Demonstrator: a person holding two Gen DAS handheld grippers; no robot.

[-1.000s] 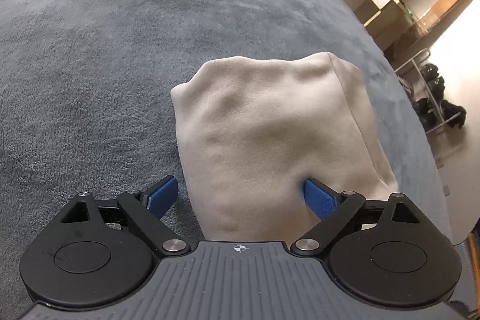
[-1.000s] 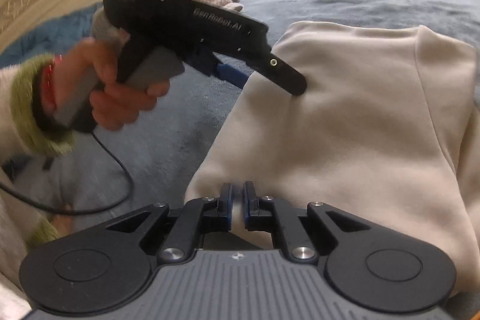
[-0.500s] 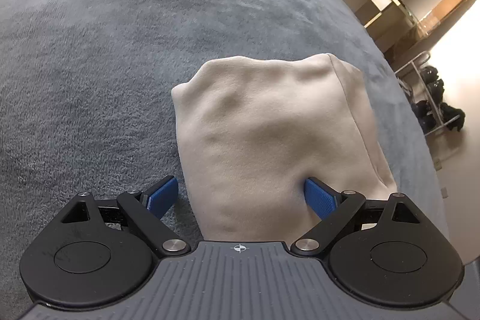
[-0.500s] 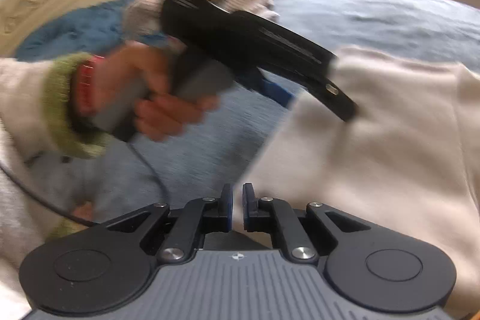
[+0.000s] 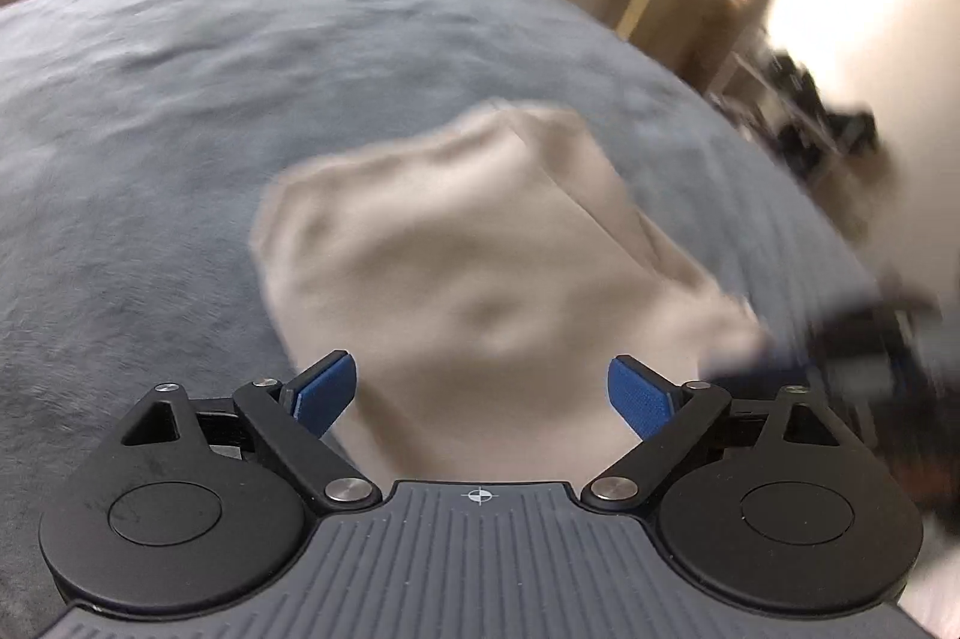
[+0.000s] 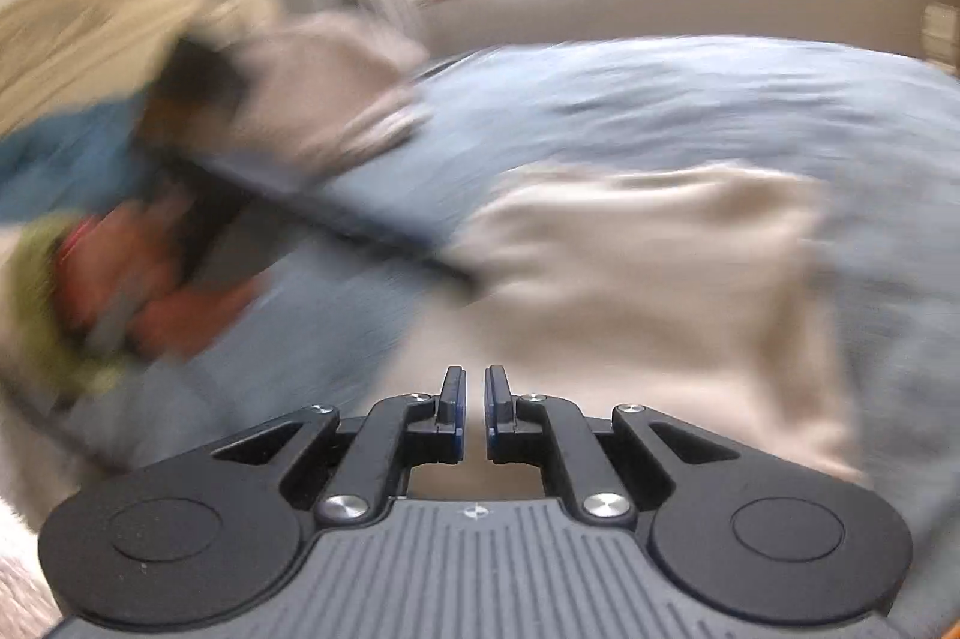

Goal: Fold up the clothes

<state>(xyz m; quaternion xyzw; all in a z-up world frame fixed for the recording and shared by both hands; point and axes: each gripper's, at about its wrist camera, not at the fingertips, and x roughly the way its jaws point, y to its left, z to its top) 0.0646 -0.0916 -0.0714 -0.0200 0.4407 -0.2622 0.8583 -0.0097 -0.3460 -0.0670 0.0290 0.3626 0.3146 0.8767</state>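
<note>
Garment (image 5: 480, 267), cream and bundled into a compact folded block, sits on the grey bedspread (image 5: 150, 159), just ahead of both tools. Left gripper (image 5: 483, 393) has its blue pads spread wide, nothing between them, cloth showing behind the gap. Right gripper (image 6: 474, 402) has its pads nearly together with only a thin slit, and I see no fabric pinched there. Both views are smeared with motion, so edges are hard to read. Risks from here: a fast sweep could snag the top layer and drag the fold open; the wide left pads could catch a loose flap; soft fabric may slump and spoil the square shape.
</note>
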